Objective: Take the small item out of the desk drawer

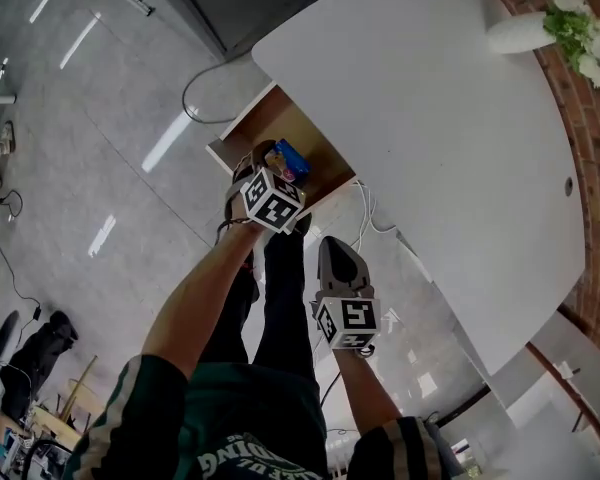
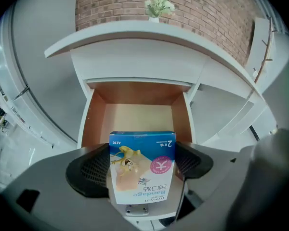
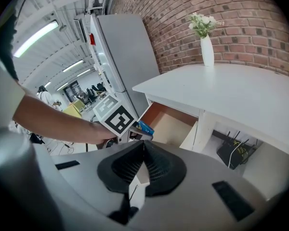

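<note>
A small blue and cream bandage box [image 2: 142, 167] sits clamped between the black pads of my left gripper [image 2: 140, 170], held just in front of and above the open wooden drawer [image 2: 137, 112]. In the head view the box [image 1: 288, 160] shows over the drawer [image 1: 265, 123] under the white desk [image 1: 430, 118], with the left gripper [image 1: 277, 186] around it. From the right gripper view the box [image 3: 144, 127] peeks out beside the marker cube. My right gripper [image 3: 142, 153] is shut with nothing between its pads, held back to the right of the drawer; the head view shows the right gripper [image 1: 336, 258] there.
A white vase with flowers [image 1: 540, 28] stands at the desk's far edge by the brick wall [image 2: 183, 8]. Cables [image 1: 370, 218] hang under the desk. A grey cabinet [image 3: 120, 57] stands left of the desk. The person's legs [image 1: 270, 298] are below the grippers.
</note>
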{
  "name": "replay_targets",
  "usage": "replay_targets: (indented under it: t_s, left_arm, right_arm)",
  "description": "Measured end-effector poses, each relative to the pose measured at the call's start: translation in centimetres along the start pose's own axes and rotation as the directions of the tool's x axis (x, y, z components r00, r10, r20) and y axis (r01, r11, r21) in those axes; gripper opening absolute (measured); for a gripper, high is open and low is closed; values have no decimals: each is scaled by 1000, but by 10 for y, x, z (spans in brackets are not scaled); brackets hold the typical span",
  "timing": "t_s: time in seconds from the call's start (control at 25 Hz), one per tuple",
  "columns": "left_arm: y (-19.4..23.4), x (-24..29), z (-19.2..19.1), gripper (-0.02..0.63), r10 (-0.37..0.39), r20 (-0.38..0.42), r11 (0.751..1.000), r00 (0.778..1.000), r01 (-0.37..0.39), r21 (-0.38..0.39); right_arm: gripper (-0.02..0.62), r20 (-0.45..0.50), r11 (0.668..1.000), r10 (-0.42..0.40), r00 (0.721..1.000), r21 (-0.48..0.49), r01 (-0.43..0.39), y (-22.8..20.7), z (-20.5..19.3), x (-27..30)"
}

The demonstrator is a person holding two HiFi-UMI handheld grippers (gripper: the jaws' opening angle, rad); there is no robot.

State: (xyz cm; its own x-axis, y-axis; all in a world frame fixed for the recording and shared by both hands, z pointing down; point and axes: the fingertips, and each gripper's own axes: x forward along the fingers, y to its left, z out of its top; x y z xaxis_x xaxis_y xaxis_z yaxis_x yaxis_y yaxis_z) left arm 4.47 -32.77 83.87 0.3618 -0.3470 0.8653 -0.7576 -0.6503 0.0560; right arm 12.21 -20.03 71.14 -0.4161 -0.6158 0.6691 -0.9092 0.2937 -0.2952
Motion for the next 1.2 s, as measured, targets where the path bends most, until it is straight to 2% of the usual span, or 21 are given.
replay_targets:
  t_s: [0.2, 0.36, 0.6, 0.84, 1.04, 1.2]
  left_arm:
    - [-3, -44, 10, 437, 11, 39, 1000, 999, -12, 18]
    - [-4, -80, 18, 437, 21, 88, 1000, 996, -22, 18]
    - [0, -134, 33, 437, 40, 155, 999, 987, -42, 6]
    - [-13, -185, 59, 437, 25, 246, 999, 969, -34, 31]
    - [-23, -231, 65, 437, 31, 299, 999, 954, -36, 9]
    - [-26, -269, 75, 437, 36, 358, 999, 933, -37, -4]
  right_arm:
    - [25, 27, 1000, -21, 999, -10, 21, 7, 13, -16]
    - [25, 56, 998, -38, 998, 46, 36, 13, 29, -30]
    - [25, 127, 998, -56, 990, 19, 54, 25, 64, -51]
    - [25, 183, 996, -82, 980, 33, 78, 32, 86, -75]
    - [25, 216, 995, -92, 972, 42, 85, 45, 93, -103]
    - [25, 257, 996, -95, 962, 26, 91, 59, 108, -119]
